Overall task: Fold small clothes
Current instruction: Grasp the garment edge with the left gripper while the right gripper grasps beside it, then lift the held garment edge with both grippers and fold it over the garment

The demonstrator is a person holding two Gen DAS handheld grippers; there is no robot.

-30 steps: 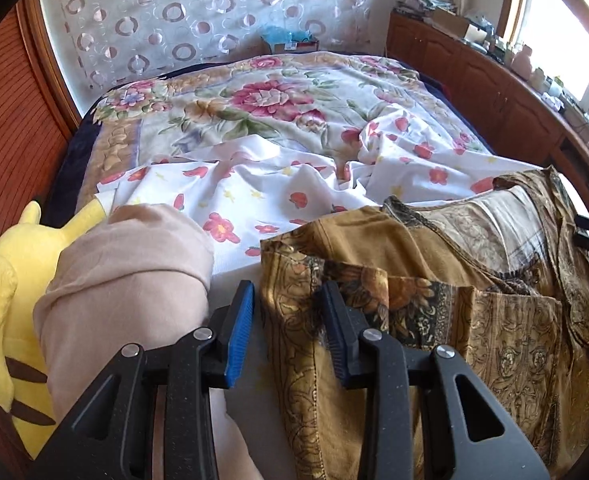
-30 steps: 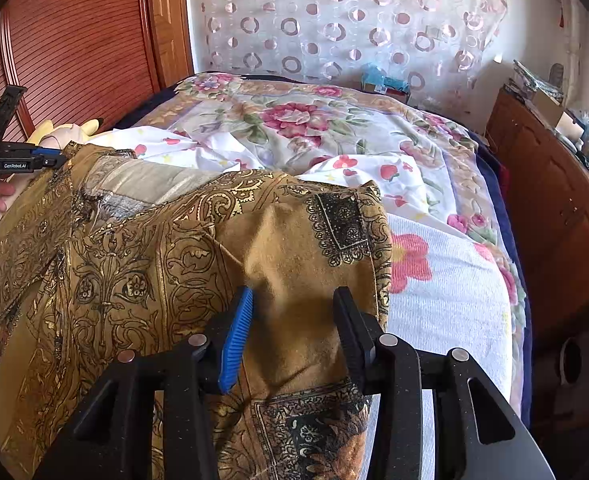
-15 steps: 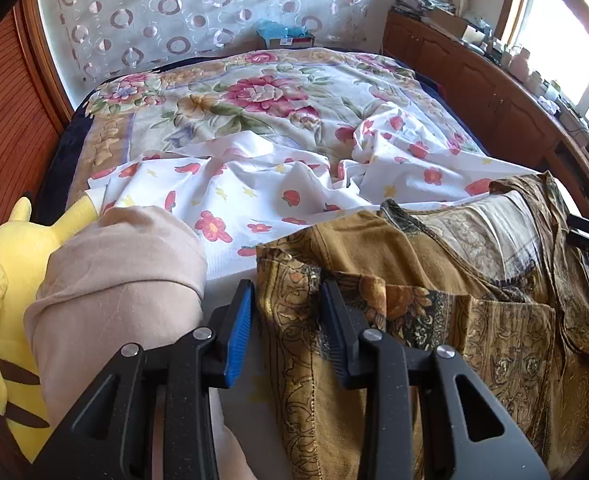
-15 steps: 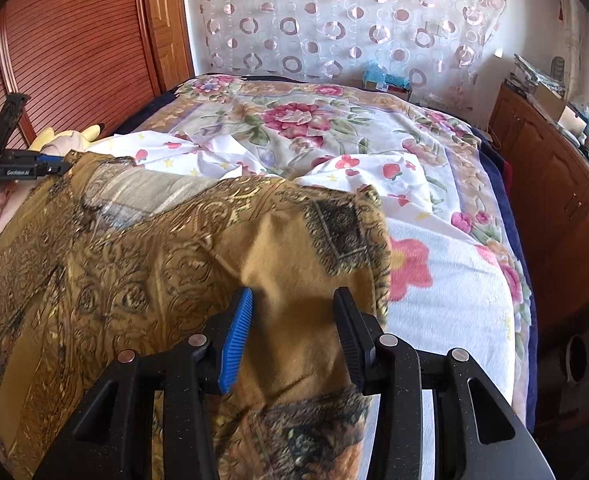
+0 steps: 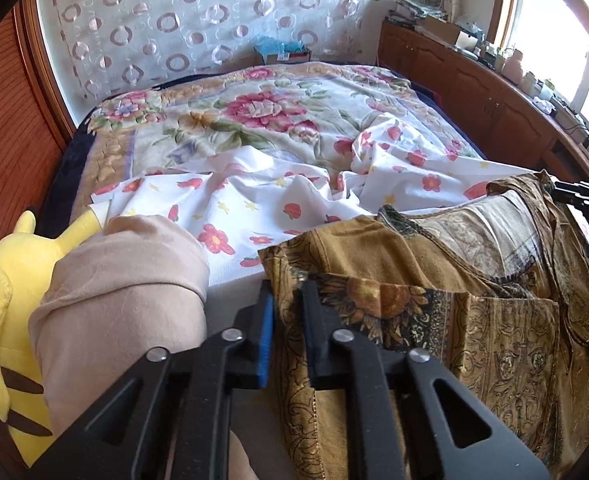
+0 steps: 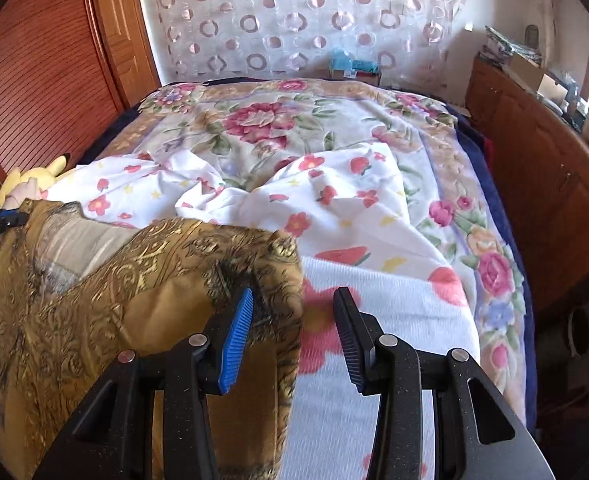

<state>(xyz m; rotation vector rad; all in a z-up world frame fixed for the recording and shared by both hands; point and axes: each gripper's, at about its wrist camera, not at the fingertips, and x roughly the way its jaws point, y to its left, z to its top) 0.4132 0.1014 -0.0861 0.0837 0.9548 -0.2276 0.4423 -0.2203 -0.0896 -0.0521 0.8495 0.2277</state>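
Note:
A mustard-brown garment (image 5: 474,300) with gold and black ornament lies spread on the bed, a pale lining showing at its neck. My left gripper (image 5: 288,312) is shut on the garment's left edge, the cloth pinched between the blue pad and the black pad. In the right wrist view the same garment (image 6: 94,312) fills the lower left. My right gripper (image 6: 292,320) is open, and the garment's right edge hangs between its pads, next to the blue one. The right gripper's tip shows at the far right of the left wrist view (image 5: 582,196).
A white sheet with red flowers (image 5: 294,200) lies under the garment on a floral blanket (image 6: 294,128). A yellow plush toy (image 5: 2,280) and a beige sleeve (image 5: 118,280) are at the left. Wooden cabinets (image 6: 542,168) line the right side, wooden panelling (image 6: 46,80) the left.
My left gripper has closed further on the garment's edge. My right gripper has opened wider, and the garment's right side has slipped leftward, baring more of the white sheet.

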